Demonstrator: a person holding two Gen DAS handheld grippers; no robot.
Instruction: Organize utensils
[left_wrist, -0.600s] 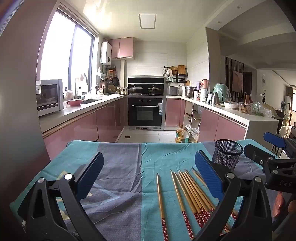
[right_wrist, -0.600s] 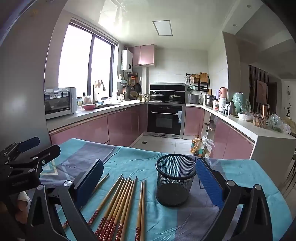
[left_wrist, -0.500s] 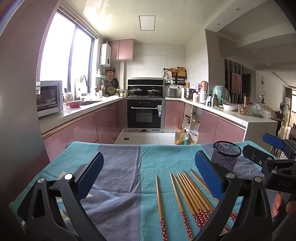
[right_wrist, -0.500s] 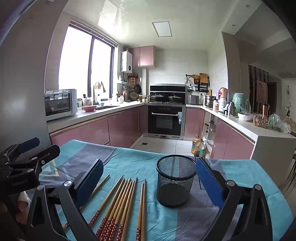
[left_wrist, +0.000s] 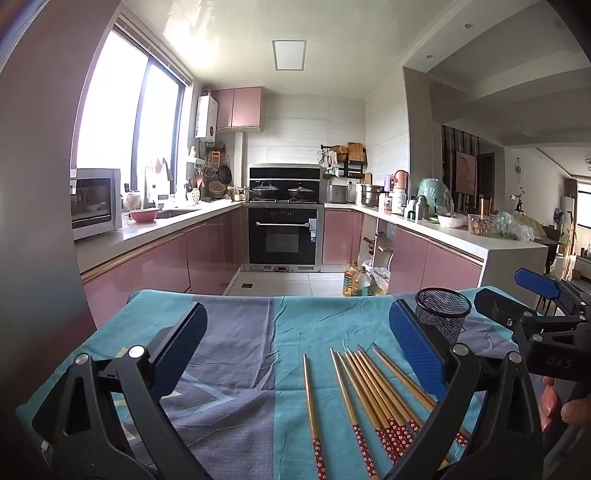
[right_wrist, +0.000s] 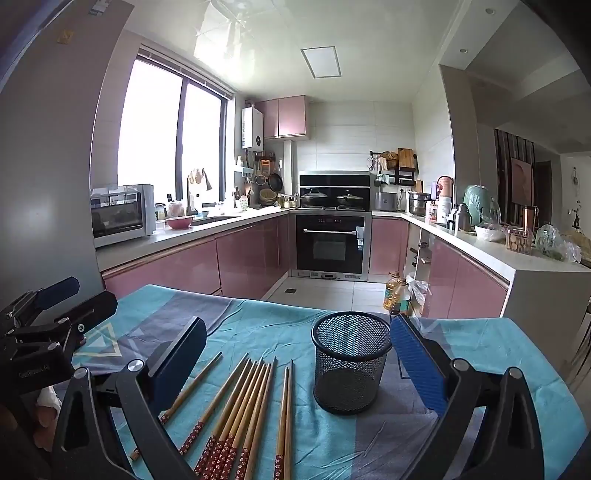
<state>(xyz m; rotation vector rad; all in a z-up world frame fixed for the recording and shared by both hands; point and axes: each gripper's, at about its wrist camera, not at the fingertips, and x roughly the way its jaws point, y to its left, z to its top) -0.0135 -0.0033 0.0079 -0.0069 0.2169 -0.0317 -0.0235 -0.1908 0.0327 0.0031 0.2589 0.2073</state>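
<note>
Several chopsticks (right_wrist: 255, 406) lie side by side on the tabletop (right_wrist: 480, 343), wooden shafts with red patterned ends pointing toward the cameras. Count uncertain; some are hidden behind gripper parts. One chopstick (left_wrist: 312, 410) sits a little apart on the left of the bunch in the left wrist view.

Mesh cup (right_wrist: 351, 362): black wire, upright, just right of the chopsticks, nothing visible inside.

Progress, as a judgement: not started. Every chopstick visible lies loose on the cloth, none in the cup. All of the gathering and dropping in looks left to do.

Left gripper (left_wrist: 295, 354): blue pads wide apart, nothing between them, held above the cloth left of the bunch. Right gripper (right_wrist: 295, 354): pads wide apart too, holding nothing, with chopsticks and cup both framed between its fingers.

Surface: teal and grey patchwork cloth (left_wrist: 229, 332), lightly creased, covering the tabletop.

Room: kitchen with pink cabinets (right_wrist: 251, 258), built-in oven (right_wrist: 330, 243) with pots on the hob above, microwave (right_wrist: 122, 214) by a bright window (right_wrist: 166, 136), cluttered counter on the right, oil bottles (right_wrist: 397, 295) on the floor.
</note>
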